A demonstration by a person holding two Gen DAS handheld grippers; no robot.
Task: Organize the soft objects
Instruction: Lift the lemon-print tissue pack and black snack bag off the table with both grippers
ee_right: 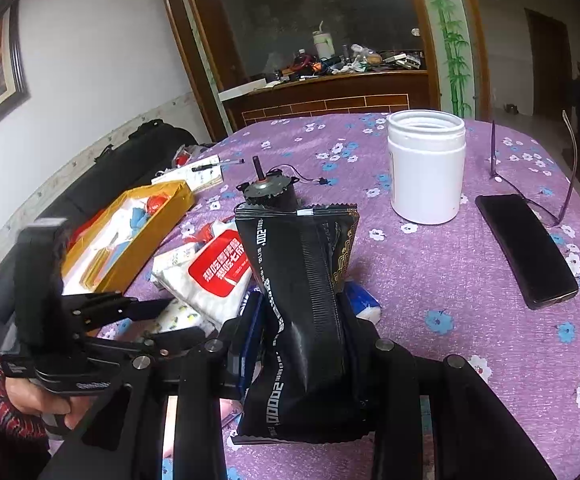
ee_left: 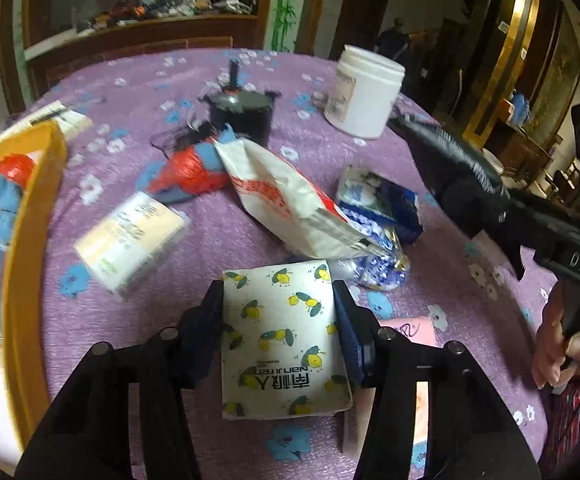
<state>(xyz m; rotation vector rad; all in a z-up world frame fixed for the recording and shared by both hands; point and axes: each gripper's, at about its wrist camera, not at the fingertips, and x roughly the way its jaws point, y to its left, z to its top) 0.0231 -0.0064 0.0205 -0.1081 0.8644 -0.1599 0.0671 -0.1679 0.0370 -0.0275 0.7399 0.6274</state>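
My left gripper (ee_left: 278, 300) is shut on a white tissue pack with a lemon print (ee_left: 282, 332), one pad against each long side, just above the purple flowered tablecloth (ee_left: 218, 220). My right gripper (ee_right: 301, 304) is shut on a black foil packet (ee_right: 309, 280) that stands up between its fingers. In the left wrist view that black foil packet (ee_left: 445, 164) hangs at the right over the table. In the right wrist view the left gripper (ee_right: 162, 322) reaches in from the left. A yellow box (ee_left: 30, 208) with soft items in it stands at the table's left edge.
Loose on the cloth are a white-and-red pouch (ee_left: 286, 200), a blue tissue pack (ee_left: 381, 204), a red-and-blue bundle (ee_left: 194, 172), a pale pack (ee_left: 130, 236) and a pink pack (ee_left: 413, 328). Further back stand a motor (ee_right: 268, 192) and a white jar (ee_right: 425, 168). A phone (ee_right: 525, 248) and glasses (ee_right: 529, 184) lie right.
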